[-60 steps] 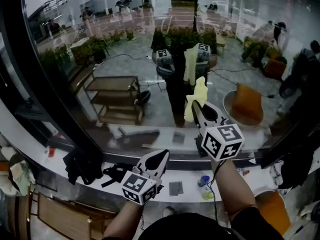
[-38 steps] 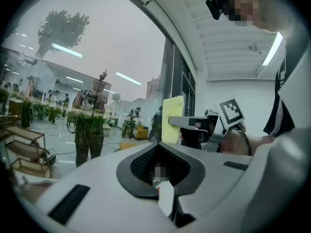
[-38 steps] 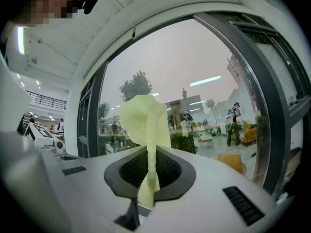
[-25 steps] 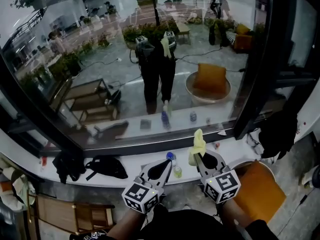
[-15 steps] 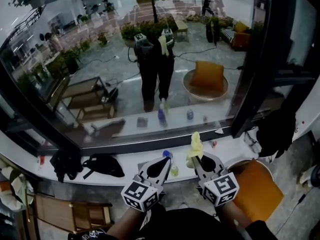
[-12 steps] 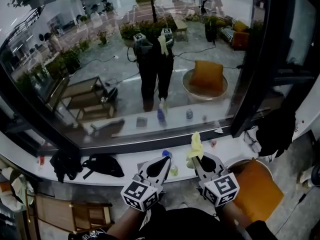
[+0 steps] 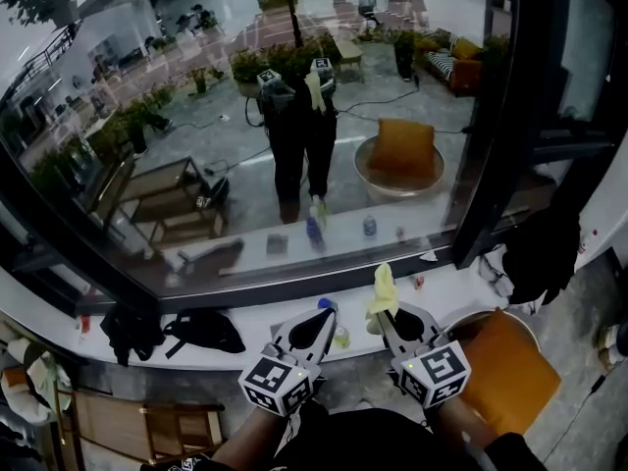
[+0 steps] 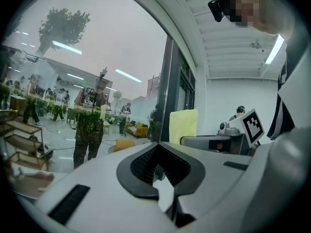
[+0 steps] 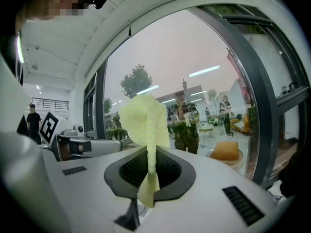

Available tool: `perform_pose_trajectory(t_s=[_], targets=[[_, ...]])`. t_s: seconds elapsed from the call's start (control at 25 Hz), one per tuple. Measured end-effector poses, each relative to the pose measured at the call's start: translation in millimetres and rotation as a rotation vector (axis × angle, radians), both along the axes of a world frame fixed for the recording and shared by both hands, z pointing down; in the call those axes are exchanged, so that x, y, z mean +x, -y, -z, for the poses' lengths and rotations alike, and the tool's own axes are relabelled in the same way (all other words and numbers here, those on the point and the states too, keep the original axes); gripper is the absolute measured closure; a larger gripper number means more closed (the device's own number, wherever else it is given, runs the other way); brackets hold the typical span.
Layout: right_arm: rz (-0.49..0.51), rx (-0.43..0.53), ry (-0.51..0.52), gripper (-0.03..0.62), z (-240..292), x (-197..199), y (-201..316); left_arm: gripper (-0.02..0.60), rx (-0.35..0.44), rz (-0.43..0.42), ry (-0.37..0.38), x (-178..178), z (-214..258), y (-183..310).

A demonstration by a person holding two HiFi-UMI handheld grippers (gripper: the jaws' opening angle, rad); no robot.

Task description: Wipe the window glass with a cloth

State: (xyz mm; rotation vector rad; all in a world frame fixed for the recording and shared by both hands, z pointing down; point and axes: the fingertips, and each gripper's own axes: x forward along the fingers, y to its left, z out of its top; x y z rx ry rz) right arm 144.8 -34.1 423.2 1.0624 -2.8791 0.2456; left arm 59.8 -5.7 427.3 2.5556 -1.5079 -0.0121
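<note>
Cloth (image 7: 384, 287) stands up from the right gripper (image 7: 388, 314), whose jaws are closed on a thin fold of it, apart from the window glass (image 7: 245, 116); pressed hard, it may slip free. Left gripper (image 7: 319, 324) is closed, empty.

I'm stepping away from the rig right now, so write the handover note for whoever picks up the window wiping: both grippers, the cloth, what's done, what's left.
Left gripper: jaws together with nothing in them, held low beside the right one.
Right gripper: shut on the yellow cloth, which stands up out of the jaws.
Window glass: ahead and above. The cloth is not touching it, and both grippers sit low in front of the white sill.
Done: the cloth is in the gripper. Whether any glass has been wiped can't be told.
Left: probably raise the right gripper, press the cloth to the glass and wipe.
</note>
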Motion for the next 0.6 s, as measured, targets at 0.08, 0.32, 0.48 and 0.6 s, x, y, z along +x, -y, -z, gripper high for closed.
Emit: perform_pose_trajectory(t_s=[0.08,0.32,0.48,0.6], targets=[[0.000,-0.004,0.002,0.556,-0.5,1.4,-0.1,0.583,0.003,-0.003,0.002,1.6,0.8,0.4],[-0.002,-0.012,0.006,0.556,-2.0,0.7,-0.6,0.583,0.002,-0.007,0.009,1.5,0.1,-0.2],[0.000,-0.017,0.012,0.556,-1.8,1.3,-1.3,0.583,-0.002,-0.006,0.007,2.5,0.3,-1.3],[0.003,-0.019,0.012,0.556,-2.5,0.1,-2.2,0.583,-0.006,-0.005,0.004,2.3,-0.1,-2.1]])
